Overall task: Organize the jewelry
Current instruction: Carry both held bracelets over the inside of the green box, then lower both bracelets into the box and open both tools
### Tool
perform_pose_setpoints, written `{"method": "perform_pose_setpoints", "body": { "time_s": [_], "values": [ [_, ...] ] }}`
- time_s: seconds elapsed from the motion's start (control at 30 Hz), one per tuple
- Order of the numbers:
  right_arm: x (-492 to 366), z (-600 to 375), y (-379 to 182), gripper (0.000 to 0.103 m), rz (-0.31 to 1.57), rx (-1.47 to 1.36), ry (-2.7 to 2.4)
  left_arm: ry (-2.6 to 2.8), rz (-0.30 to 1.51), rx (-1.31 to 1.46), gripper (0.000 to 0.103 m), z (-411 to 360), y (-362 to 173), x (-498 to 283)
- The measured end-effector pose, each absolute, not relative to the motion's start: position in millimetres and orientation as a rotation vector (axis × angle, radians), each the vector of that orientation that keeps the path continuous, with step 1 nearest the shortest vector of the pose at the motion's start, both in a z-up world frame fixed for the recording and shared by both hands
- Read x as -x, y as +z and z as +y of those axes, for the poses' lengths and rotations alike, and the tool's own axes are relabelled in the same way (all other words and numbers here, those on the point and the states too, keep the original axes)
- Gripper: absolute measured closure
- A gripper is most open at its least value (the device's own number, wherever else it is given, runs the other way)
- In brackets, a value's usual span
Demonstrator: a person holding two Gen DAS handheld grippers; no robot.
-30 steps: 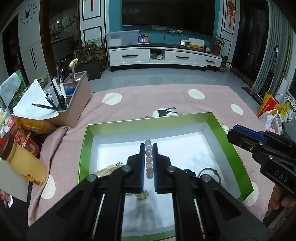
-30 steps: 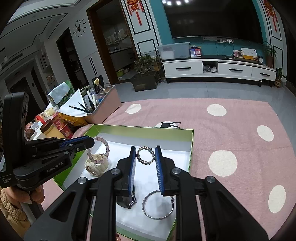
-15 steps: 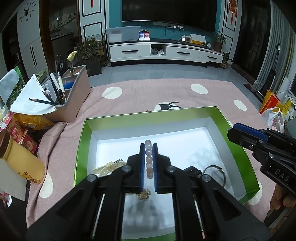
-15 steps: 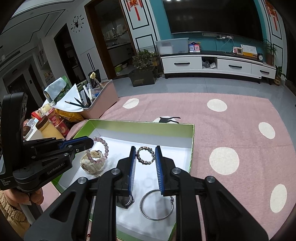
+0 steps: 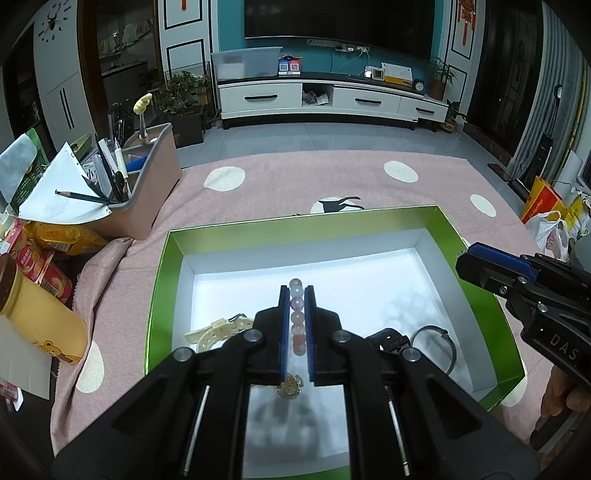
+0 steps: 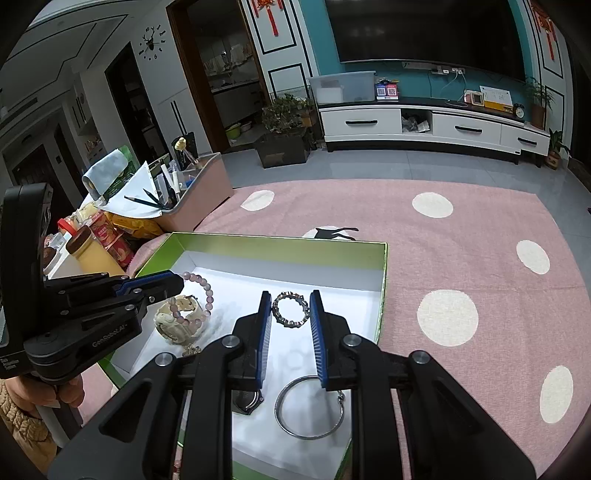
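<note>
pink bead bracelet (image 5: pixel 297 318) between left jaws

Black fingers (image 5: pixel 283 325) — blue pads, silver screws.

A pink cloth (image 5: pixel 280 192) with cream dots covers the surface through the middle of the frame. At the left edge stands a pink-grey organiser bin (image 5: pixel 147 184) stuffed with pencils and paper; just below it lie snack packets (image 5: pixel 55 236) and a yellow bottle (image 5: pixel 37 321) with a dark cap. Across the upper frame runs a white TV cabinet (image 5: pixel 325 99) beneath a dark television (image 5: pixel 336 18) on a teal wall — a potted plant (image 5: pixel 181 85) stands to its left. A deer clock (image 6: pixel 152 42) hangs upper left.
</note>
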State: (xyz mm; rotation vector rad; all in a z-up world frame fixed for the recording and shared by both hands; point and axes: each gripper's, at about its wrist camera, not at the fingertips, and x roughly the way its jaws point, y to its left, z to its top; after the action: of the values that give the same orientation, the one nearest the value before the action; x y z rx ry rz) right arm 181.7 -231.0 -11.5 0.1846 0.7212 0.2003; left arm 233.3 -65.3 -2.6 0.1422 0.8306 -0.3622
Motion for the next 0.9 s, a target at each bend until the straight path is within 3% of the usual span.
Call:
{"method": "perform_pose_setpoints", "body": {
  "time_s": [0.9],
  "values": [
    [-184.9,-233.2,-17.9,0.082,0.743,-0.185,0.194,-0.361,0.848,-0.159,0.096,-67.9,-9.8,-236.0]
  ]
}}
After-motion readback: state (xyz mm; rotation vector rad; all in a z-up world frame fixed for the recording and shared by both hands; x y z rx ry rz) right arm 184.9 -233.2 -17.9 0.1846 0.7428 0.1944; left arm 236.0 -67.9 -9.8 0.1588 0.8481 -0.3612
